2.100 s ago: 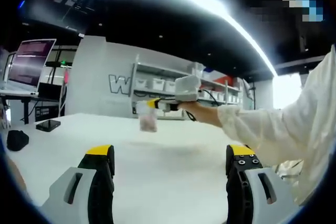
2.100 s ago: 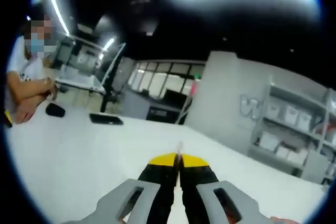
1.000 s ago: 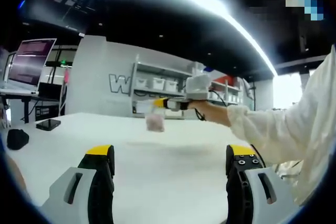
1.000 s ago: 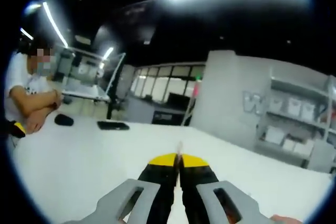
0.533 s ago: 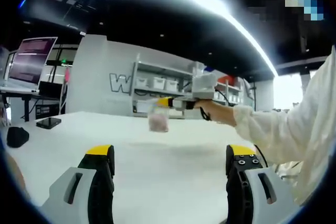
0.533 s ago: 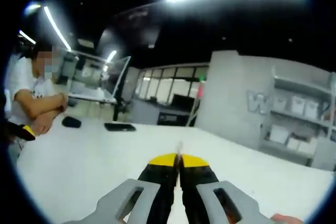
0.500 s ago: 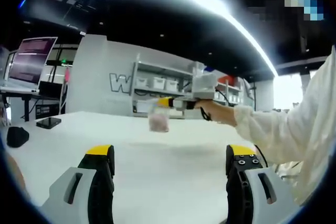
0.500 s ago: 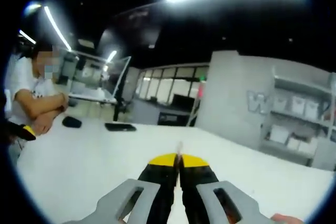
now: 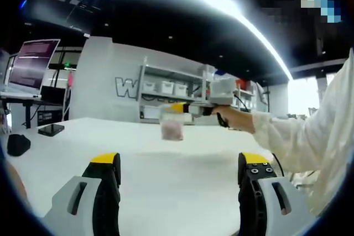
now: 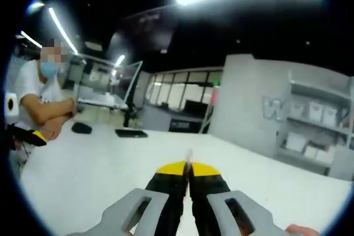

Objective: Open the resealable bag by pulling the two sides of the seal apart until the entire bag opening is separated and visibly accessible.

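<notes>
A small clear resealable bag [image 9: 172,129] with pinkish contents hangs in the air above the white table [image 9: 166,192]. My right gripper [image 9: 178,107], held by a hand in a white sleeve, is shut on its top edge. In the right gripper view the yellow-tipped jaws [image 10: 189,166] are pressed together, with a thin sliver of the bag [image 10: 189,155] sticking up between them. My left gripper [image 9: 178,161] stands open low over the table, near to me and well short of the bag, with nothing between its fingers. Its yellow tip also shows at the left edge [image 10: 33,136] of the right gripper view.
A black mouse-like object [image 9: 18,145] and a flat black device [image 9: 51,131] lie on the table's left side. A monitor [image 9: 33,64] stands behind them. Shelves with white bins [image 9: 166,88] line the back wall. A person [image 10: 38,103] sits at the table with arms folded.
In the left gripper view the right gripper has carried the hanging bag steadily to the right. The right gripper view has swung slightly. My left gripper has stayed open and still.
</notes>
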`<state>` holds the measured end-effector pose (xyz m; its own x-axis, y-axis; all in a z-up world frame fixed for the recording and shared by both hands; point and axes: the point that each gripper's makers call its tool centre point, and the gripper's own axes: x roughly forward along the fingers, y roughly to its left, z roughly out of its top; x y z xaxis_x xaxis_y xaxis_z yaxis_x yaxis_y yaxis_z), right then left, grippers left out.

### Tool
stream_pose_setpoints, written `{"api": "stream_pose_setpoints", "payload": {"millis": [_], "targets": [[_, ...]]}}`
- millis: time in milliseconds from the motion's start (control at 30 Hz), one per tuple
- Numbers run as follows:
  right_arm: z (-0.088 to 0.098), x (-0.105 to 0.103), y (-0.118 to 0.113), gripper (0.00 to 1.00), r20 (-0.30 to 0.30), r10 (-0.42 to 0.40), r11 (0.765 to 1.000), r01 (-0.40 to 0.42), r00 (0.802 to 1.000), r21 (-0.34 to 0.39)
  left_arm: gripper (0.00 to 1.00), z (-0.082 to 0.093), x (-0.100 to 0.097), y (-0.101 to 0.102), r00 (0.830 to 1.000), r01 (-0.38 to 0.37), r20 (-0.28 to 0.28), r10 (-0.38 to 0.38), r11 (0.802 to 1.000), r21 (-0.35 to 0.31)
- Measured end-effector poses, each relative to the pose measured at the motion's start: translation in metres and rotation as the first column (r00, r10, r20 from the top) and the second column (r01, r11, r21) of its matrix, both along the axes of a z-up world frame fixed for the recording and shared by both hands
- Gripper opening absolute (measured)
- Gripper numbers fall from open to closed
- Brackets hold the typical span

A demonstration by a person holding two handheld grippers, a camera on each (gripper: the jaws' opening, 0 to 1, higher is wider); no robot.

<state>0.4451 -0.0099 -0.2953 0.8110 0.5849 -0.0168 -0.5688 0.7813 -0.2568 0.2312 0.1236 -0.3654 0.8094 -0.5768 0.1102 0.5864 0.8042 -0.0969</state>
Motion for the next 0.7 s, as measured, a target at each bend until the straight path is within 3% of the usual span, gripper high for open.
{"api": "stream_pose_setpoints", "payload": {"millis": [700], "targets": [[0.0, -0.031, 0.001, 0.0, 0.003, 0.045, 0.999, -0.045, 0.999, -0.007, 0.85, -0.002, -0.001, -0.002, 1.0, 0.009, -0.005, -0.009, 1.0, 0.002]]}}
